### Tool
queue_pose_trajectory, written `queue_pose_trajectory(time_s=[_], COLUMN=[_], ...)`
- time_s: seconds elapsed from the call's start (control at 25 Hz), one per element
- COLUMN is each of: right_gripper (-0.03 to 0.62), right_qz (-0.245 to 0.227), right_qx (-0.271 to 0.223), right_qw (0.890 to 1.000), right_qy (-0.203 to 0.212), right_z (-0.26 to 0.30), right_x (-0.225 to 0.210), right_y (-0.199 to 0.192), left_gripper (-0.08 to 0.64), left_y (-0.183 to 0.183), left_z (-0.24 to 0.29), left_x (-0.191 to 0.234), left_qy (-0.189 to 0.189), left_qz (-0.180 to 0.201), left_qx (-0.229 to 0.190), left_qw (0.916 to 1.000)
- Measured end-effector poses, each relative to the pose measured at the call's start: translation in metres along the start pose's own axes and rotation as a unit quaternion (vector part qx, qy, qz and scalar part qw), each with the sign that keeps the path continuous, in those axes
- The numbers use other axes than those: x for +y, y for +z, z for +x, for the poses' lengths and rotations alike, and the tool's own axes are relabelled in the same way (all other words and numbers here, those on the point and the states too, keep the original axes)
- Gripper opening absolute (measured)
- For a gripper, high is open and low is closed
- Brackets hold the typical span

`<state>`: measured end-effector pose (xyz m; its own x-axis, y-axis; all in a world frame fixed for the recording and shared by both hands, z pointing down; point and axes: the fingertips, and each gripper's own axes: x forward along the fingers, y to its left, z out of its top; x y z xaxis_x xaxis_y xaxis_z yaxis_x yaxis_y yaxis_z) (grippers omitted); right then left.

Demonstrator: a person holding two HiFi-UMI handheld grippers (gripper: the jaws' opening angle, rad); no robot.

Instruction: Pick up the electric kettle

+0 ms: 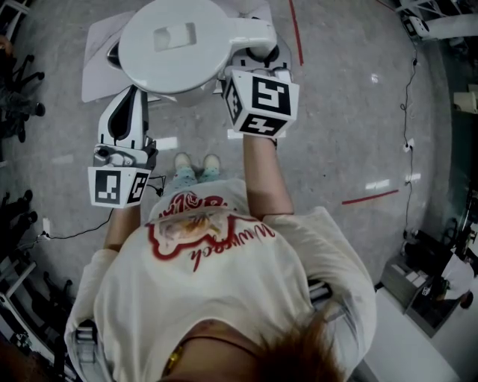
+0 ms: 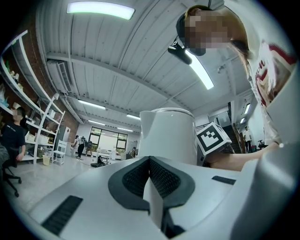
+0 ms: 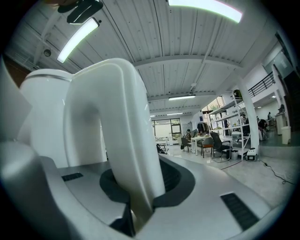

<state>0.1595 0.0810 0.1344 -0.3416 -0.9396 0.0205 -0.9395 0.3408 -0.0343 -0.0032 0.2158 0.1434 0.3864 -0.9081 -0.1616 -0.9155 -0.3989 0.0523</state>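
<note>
Some kettle handle (image 1: 250, 31) beneath right gripper (image 1: 258, 60)

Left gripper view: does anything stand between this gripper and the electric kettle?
Nothing visible does. The electric kettle stands straight ahead of the left gripper, with only open air between them. Its fingers are together and empty. The right gripper is closed on the handle.

We are in a large open hall, part workshop and part office. We see a ribbed metal ceiling (image 3: 187, 42) with strip lights (image 2: 101, 9), a brick wall (image 2: 35, 79), open shelves (image 2: 44, 127), and desks (image 3: 199, 139) with chairs (image 3: 219, 143) where people (image 3: 189, 135) sit. The polished grey floor (image 1: 343, 112) carries red tape (image 1: 371, 197) and loose cables (image 1: 75, 236).
</note>
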Motion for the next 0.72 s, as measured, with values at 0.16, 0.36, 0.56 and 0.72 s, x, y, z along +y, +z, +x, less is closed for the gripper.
queue_pose_trajectory(time_s=[0.16,0.36,0.56,0.72], right_gripper=[0.061,0.061,0.061,0.061], right_qz=[0.004,0.005,0.005,0.006], right_qx=[0.004,0.003,0.003,0.005], right_qw=[1.0,1.0,1.0,1.0], right_qy=[-0.002,-0.006,-0.01,-0.013], right_z=[-0.001,-0.002,-0.003,-0.002], right_x=[0.002,0.001,0.005,0.009], right_y=[-0.003,-0.004,-0.007,-0.009], left_gripper=[-0.002,-0.002,-0.002,-0.002], left_y=[0.0,0.001,-0.002,-0.002], left_z=[-0.003,-0.005,-0.01,-0.013], left_x=[0.001,0.004,0.008,0.015], left_qy=[0.0,0.002,0.001,0.002], left_qz=[-0.001,-0.002,-0.005,-0.007], left_qx=[0.001,0.0,0.003,0.003], left_qw=[1.0,1.0,1.0,1.0])
